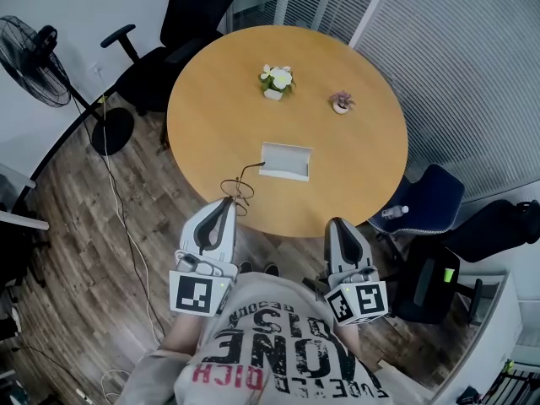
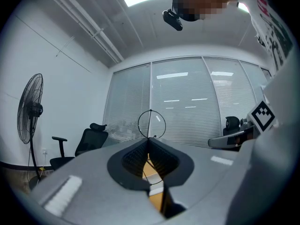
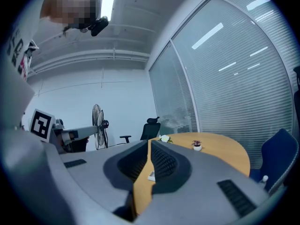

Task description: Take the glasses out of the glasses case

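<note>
Glasses point(image 1: 238, 189) sit pinched in the left tongs point(image 1: 229, 202), right tongs point(image 1: 336, 223) closed empty.

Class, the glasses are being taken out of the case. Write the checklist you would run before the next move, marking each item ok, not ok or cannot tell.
1. Left tongs shut on the glasses: ok.
2. Lenses outside the white case: ok, they sit near the table edge.
3. Temple tip clear of the case rim: cannot tell, the thin wire reaches right up to it.
4. Right tongs shut and empty: ok.
5. Case resting flat on the table: ok.
6. Two small plants well away from the glasses: ok.
</note>
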Demonstrator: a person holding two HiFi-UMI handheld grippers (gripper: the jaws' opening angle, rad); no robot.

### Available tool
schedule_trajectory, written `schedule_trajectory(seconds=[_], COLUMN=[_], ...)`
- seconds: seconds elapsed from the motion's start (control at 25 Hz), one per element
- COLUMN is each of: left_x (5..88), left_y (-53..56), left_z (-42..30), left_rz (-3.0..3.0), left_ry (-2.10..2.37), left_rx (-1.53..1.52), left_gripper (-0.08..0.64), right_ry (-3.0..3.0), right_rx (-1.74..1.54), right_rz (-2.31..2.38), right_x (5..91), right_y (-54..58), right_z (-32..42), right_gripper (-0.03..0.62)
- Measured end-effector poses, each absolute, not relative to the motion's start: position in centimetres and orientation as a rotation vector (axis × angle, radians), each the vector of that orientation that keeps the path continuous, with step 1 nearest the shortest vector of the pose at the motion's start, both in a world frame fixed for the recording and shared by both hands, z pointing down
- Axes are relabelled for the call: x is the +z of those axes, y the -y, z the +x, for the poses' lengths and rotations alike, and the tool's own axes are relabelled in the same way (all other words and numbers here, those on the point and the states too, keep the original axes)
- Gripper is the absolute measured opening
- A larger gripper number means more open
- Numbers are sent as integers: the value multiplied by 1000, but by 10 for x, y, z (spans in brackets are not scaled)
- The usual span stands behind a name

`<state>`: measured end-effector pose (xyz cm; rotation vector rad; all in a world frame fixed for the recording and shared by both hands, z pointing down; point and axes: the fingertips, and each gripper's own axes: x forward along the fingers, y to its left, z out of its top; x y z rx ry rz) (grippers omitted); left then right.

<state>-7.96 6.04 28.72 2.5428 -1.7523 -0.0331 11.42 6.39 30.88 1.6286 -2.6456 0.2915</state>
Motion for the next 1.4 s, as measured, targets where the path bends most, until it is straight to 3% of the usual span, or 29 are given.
schedule_trajectory(seconds=[1.4], left_x=[278], left_y=[-73], left_z=[-61], left_rz=[2573], left_ry=[1811], left_rx=[-70], left_gripper=[18], right_ry=[2667], right_rx=[292], right_rz=[1592], right_x=[308], right_y=[-76], right_z=[135], right_gripper=[29])
